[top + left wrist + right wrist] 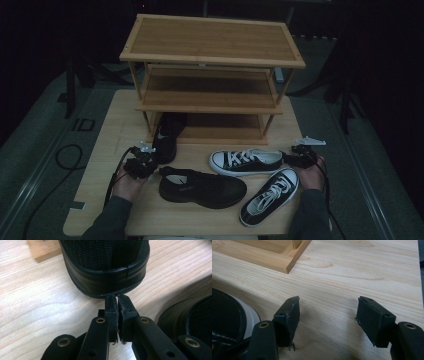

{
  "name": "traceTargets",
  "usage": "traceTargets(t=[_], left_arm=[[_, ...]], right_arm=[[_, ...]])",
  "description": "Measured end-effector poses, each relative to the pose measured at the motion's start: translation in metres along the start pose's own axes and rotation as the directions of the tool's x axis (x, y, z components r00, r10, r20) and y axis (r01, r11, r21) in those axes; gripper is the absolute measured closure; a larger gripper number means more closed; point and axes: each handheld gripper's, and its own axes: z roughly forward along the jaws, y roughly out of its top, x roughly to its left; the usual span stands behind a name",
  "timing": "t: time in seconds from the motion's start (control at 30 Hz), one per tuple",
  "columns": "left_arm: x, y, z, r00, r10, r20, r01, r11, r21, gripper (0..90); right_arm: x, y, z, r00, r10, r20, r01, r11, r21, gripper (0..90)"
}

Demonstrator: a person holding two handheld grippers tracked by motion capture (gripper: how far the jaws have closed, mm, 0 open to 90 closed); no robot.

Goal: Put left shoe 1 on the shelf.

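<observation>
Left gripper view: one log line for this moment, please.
left gripper: shut, empty, at black shoe heel | right gripper: open, empty

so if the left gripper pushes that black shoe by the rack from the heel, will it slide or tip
The black shoe probably slides: it sits flat on the smooth wooden table. Its rubber sole may drag, so it could swivel. The shut left gripper meets the heel low down, so tipping seems unlikely.
</observation>
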Motion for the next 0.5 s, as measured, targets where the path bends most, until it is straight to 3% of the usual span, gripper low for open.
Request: traceTargets(t=[0.27, 0.5], left_arm=[[-0.001, 0.007, 0.004, 0.9999, -0.01, -0.011, 0.01, 0.9998, -0.02, 86.8], [-0.008, 0.018, 0.011, 0.9995, 0.012, -0.031, -0.012, 0.9998, -0.015, 88.6]], right_arm=[[0.0, 0.0, 0.0, 1.0, 0.0, 0.0, 0.0, 1.0, 0.0, 34.9], [0.0, 0.0, 0.0, 1.0, 0.0, 0.0, 0.0, 1.0, 0.0, 34.9]])
